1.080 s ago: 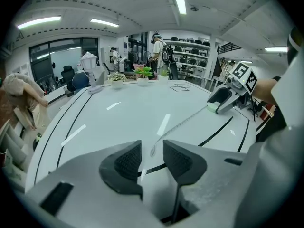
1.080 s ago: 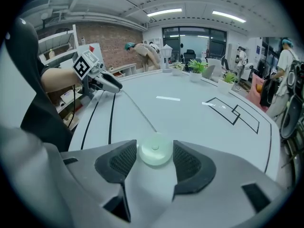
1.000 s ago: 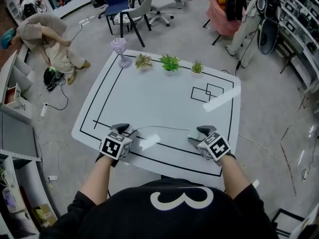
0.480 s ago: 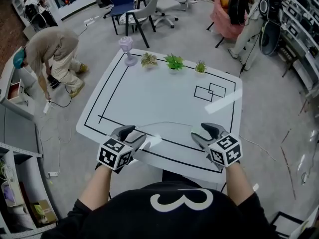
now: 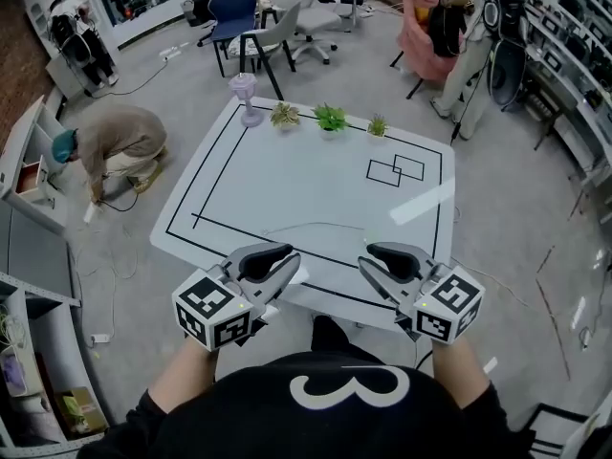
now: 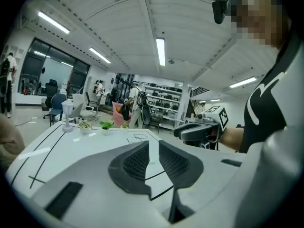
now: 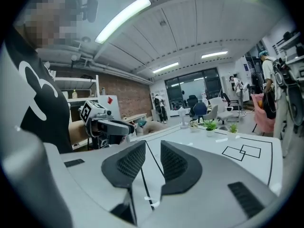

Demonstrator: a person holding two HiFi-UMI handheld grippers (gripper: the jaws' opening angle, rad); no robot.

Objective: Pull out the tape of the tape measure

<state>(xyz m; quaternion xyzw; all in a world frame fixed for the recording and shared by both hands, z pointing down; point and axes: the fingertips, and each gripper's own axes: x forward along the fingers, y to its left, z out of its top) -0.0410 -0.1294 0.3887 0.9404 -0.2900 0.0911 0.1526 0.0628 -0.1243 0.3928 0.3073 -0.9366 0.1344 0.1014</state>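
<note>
- Over the near edge of the white table [image 5: 287,175], the left gripper [image 5: 283,259] and right gripper [image 5: 375,256] hover, both sets of jaws closing on nothing, a narrow gap showing.
- The tape measure can't be made out; a thin pale line [image 5: 316,225] lies just beyond both grippers.
- Far edge: three potted plants [image 5: 330,118] and a lilac stand [image 5: 246,98].
- A crouching person [image 5: 110,146] is on the floor at left.

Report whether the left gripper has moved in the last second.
Yes. The left gripper has drawn back toward the person across the near border line of the table; its empty jaws are closing.
</note>
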